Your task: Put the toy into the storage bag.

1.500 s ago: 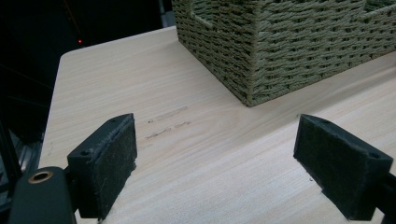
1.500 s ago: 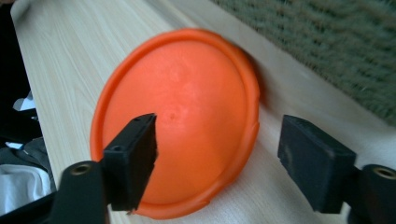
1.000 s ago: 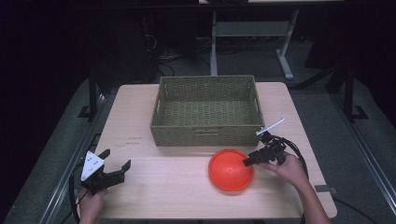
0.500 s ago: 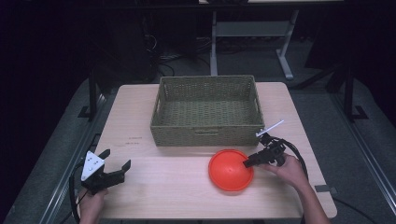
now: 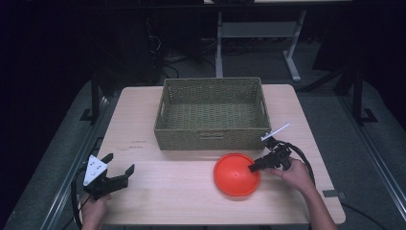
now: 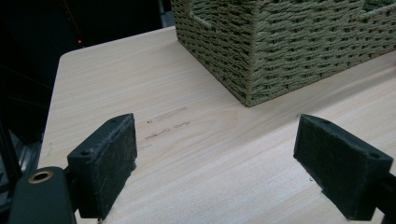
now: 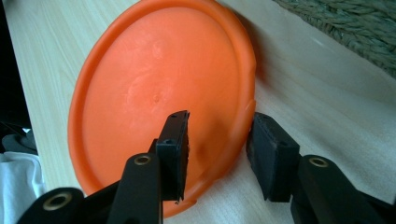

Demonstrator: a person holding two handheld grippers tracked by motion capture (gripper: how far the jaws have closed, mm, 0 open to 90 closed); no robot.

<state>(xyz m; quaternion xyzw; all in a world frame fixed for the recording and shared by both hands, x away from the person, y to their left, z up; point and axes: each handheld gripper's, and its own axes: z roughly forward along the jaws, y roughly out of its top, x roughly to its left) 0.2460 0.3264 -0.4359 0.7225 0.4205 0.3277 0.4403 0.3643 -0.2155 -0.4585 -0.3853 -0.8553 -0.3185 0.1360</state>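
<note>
Closing in: right gripper (image 5: 256, 166) set over the near right rim of the orange disc (image 5: 236, 174), one jaw above the dome, the other outside the edge; jaws have just been narrowing, rim between them.
Grip state: in the right gripper view a gap shows between the outer pad and the rim (image 7: 250, 116), so not yet a firm pinch; inner pad lying on or just above the orange surface, cannot tell which.
Disc place: dome-up on the table (image 5: 182, 201), just in front of the woven basket (image 5: 213, 108), apart from its front wall.
Left gripper: (image 5: 117, 172) at the near left corner of the table, jaws spread wide, nothing between them; basket corner (image 6: 247, 88) ahead of it.
Risk, slip: smooth, sloped plastic and a thin lip, likely to squirt out sideways if pinched too near the edge.
Risk, push: outer jaw meeting the rim first could shove the disc leftward instead of gripping it.
Risk, table: lower jaw may scrape the wood and miss getting under the lip.
Risk, lift: one-edge hold, far side likely to sag and catch the basket wall.
</note>
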